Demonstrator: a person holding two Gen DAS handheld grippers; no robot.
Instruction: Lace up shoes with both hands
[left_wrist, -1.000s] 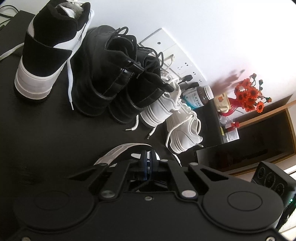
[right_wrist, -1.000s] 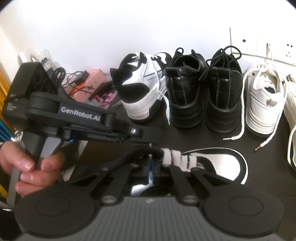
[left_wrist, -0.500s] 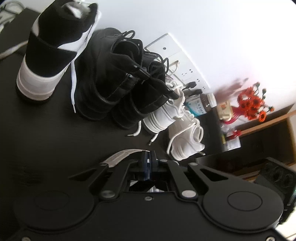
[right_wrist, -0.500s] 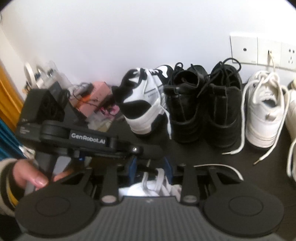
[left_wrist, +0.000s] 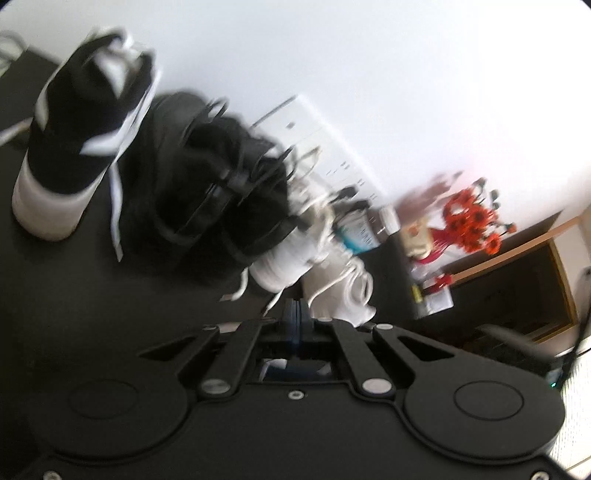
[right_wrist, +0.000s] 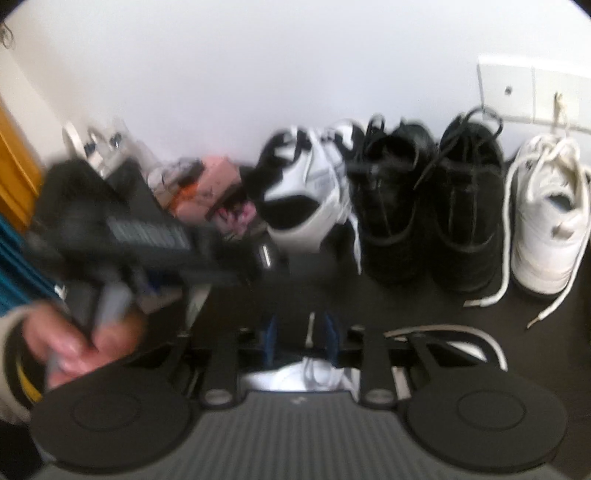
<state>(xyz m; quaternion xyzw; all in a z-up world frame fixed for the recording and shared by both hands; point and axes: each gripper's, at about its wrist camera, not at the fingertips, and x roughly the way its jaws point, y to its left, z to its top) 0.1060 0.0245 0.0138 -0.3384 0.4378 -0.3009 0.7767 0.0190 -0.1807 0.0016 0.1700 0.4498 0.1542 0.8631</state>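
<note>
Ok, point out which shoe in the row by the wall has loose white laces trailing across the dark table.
The all-white sneaker at the row's right end, beside the black pair, whose black laces stay on top.

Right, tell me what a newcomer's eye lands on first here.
The row of shoes along the white wall: a black-and-white sneaker, two black boots, then a white sneaker trailing loose laces. In the left view, red flowers stand out far right.
</note>
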